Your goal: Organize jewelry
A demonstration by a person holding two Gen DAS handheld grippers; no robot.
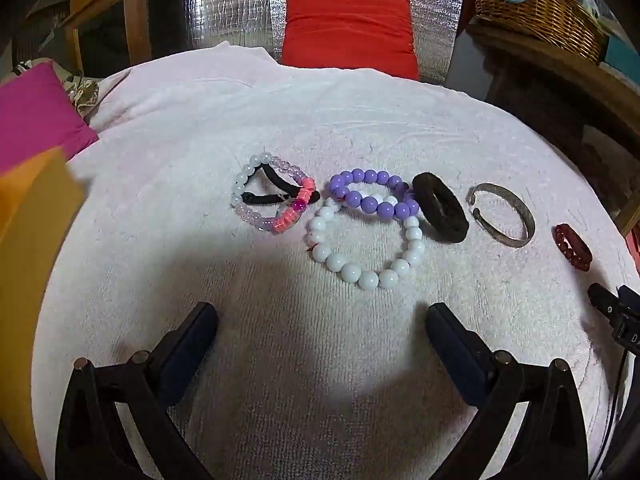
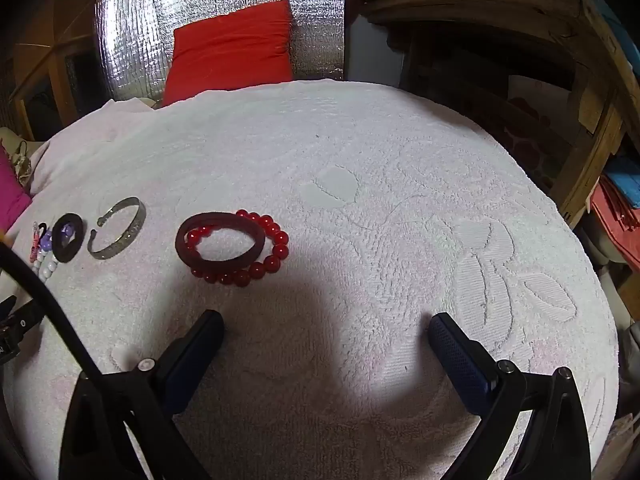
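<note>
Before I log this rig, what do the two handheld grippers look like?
Both look alike: the left gripper and right gripper have black angular frames with silver round pins and dark blue textured fingers. A black cable curves past the right one.

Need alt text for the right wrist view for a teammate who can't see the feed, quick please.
The open right hand-held gripper hovers empty over a white towel, just short of a red bead bracelet with a dark band lying on it. Far left lie a metal cuff and a black ring; a red cushion sits behind.
</note>
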